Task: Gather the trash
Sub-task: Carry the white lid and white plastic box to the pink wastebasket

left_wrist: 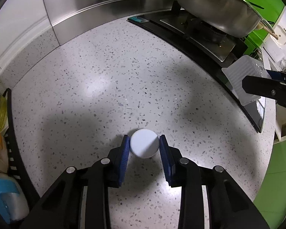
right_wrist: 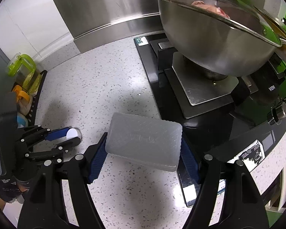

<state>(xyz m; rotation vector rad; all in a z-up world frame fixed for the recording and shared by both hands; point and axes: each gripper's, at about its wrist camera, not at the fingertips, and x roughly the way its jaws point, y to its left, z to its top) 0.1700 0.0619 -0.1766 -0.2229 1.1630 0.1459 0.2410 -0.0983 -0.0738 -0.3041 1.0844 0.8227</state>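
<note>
A small white round lid [left_wrist: 145,143] lies on the speckled countertop [left_wrist: 104,95], and my left gripper [left_wrist: 144,140] is shut on it, its blue pads [left_wrist: 124,158] pressing on both sides. The right wrist view shows the same lid [right_wrist: 72,132] between the left gripper's [right_wrist: 74,135] fingers at the lower left. My right gripper [right_wrist: 144,140] is shut on a translucent rectangular plastic box [right_wrist: 145,139], held above the counter beside the stove. In the left wrist view that box [left_wrist: 242,72] and the right gripper [left_wrist: 257,85] show at the right edge.
A black gas stove [right_wrist: 200,99] carries a steel pot with a glass lid [right_wrist: 215,38] on the right. A steel backsplash [left_wrist: 104,5] runs along the back. At the left, a black rack [right_wrist: 38,95] holds bottles and jars. The counter's front edge [left_wrist: 270,133] is to the right.
</note>
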